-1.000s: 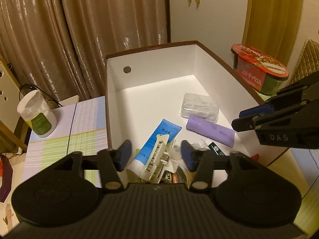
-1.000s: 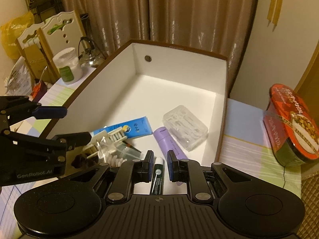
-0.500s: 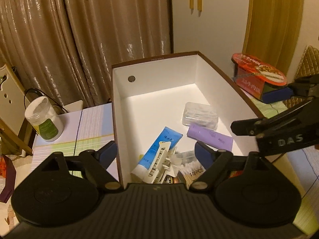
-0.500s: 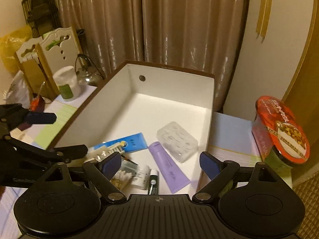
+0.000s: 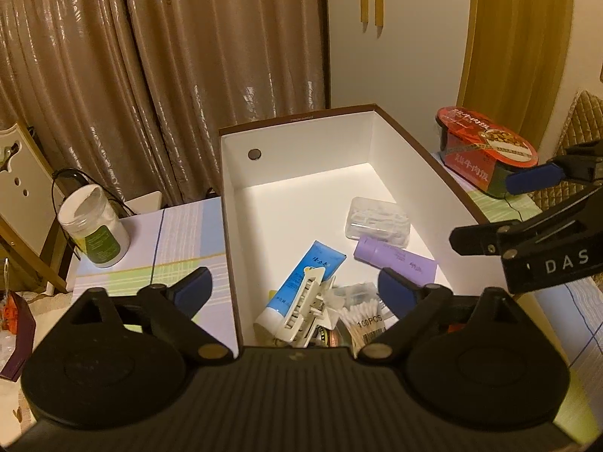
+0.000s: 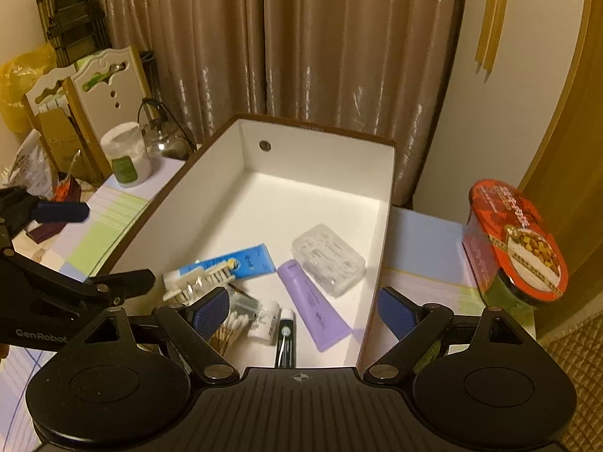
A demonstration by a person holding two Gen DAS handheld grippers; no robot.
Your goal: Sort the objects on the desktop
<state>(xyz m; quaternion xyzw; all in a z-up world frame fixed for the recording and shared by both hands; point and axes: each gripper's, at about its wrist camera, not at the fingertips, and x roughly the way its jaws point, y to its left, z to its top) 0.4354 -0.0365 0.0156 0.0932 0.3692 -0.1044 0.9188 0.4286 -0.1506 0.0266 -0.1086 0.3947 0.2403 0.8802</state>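
- along the bottom of the left wrist view, the left gripper (image 5: 296, 289) has its 2 blue-padded fingers (image 5: 194, 289) spread wide with nothing between them; one pad sits over the striped tablecloth (image 5: 181, 241), the other over the near end of the box (image 5: 297, 173).
- at the bottom of the right wrist view, the right gripper (image 6: 303, 307) is likewise spread wide and holds nothing; its left pad (image 6: 211, 312) hangs above the clutter inside the box (image 6: 264, 196), its right pad above the cloth just outside the box wall.
- each gripper also shows in the other's view: the right one at the right edge of the left wrist view, the left one at the left edge of the right wrist view.
- low in both frames, the white-lined, brown-edged box holds a blue tube (image 5: 307, 278) with a white toothbrush pack (image 5: 301, 312) lying across it, a bag of cotton swabs (image 6: 230, 333), a small white bottle (image 6: 264, 324) and a dark slim tube (image 6: 284, 339).
- nearer the frame centre lie a purple tube (image 6: 314, 305) and a clear plastic case (image 6: 328, 263), touching or nearly so.
- at the right edge, outside the box, stands a red-lidded instant noodle bowl (image 6: 516, 241).
- at the left, on the cloth, stands a white jar (image 5: 94, 226) with a green label.
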